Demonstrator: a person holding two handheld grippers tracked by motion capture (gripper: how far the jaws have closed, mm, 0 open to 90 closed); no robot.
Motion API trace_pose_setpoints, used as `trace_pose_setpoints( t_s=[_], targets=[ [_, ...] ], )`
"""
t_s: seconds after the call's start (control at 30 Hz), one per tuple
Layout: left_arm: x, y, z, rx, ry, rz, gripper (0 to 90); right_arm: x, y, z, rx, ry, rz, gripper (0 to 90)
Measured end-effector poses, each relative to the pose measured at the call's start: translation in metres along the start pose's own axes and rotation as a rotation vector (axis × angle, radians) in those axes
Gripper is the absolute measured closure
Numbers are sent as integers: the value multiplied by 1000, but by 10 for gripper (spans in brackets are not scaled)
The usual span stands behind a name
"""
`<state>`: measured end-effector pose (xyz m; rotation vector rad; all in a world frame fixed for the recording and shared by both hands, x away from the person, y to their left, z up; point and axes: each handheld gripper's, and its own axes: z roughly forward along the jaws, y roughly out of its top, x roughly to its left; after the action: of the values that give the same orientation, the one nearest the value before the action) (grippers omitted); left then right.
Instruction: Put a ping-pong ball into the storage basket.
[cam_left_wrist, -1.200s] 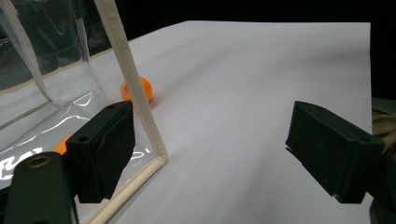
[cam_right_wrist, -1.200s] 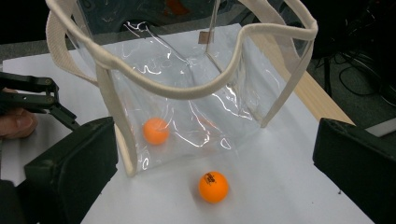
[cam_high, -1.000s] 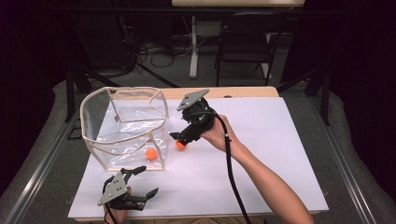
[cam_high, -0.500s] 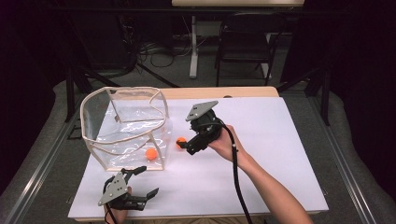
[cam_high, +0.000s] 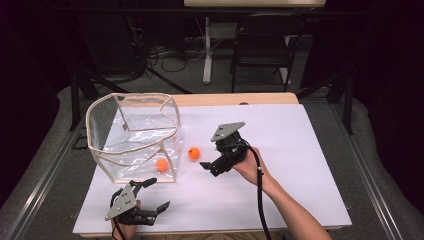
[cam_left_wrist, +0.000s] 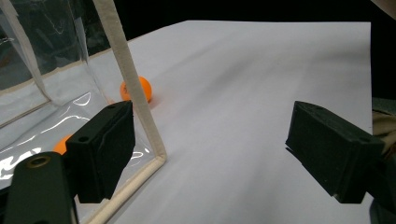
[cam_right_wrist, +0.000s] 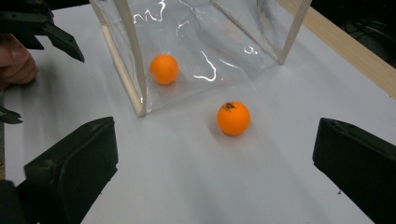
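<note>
Ball (cam_high: 194, 153) number one lies loose on the white sheet (cam_high: 280, 180), just outside the clear bag (cam_high: 134, 135) and a little off its right wall. In your right gripper view the same ball (cam_right_wrist: 233, 118) sits ahead of the jaws and between their lines, apart from both, with a small dark mark on its top. Your right gripper (cam_high: 216, 163) rests low over the sheet just right of that ball, its jaws spread wide and holding nothing. Your hand (cam_high: 247, 162) wraps the body from the right, and the cable (cam_high: 260, 200) runs back along your forearm.

A second ball (cam_high: 161, 165) lies inside the bag, near its front right corner, seen through the clear wall. The bag stands open at the top, with a cream trim along its edges, at the left of the sheet.

Your left gripper (cam_high: 150, 197) sits near the front edge of the sheet, just in front of the bag, jaws wide apart and empty. In the left gripper view the bag's trimmed corner (cam_left_wrist: 140, 107) stands just beside the left jaw; you cannot tell whether they touch. The loose ball (cam_left_wrist: 136, 89) shows beyond that trim, partly hidden by it.
</note>
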<state>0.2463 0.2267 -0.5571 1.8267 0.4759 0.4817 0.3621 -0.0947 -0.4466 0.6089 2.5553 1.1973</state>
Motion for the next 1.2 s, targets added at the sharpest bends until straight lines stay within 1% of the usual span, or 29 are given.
trace_pose_setpoints(
  t_s=[0.1,0.27,0.3,0.4,0.57,0.73,0.8,0.87,1.0,1.2],
  targets=[
    [0,0,1,-1,0,-1,156,-1,-7,-1,-3,-12,2,0],
    [0,-1,0,2,7,-1,156,-1,-15,-2,-2,-15,10,0],
    [0,-1,0,-2,3,-3,156,-1,-16,-2,-2,-13,11,0],
    [-1,-1,-1,-3,8,-6,156,-1,-21,-1,-7,-6,16,0],
    [-1,-1,-2,-7,9,-6,156,-1,-27,4,3,-6,24,0],
    [-1,-1,-1,-4,1,-7,156,-2,-28,6,13,-16,23,0],
    [-1,-1,-2,-3,-2,0,156,-3,-28,7,15,-21,20,0],
    [-2,-1,-3,-2,1,8,156,-4,-28,8,17,-29,12,0],
    [-4,-1,-3,4,-1,11,156,-4,-28,11,22,-33,1,0],
    [-5,-1,-7,3,11,12,156,-4,-27,15,32,-35,-8,1]
  ],
)
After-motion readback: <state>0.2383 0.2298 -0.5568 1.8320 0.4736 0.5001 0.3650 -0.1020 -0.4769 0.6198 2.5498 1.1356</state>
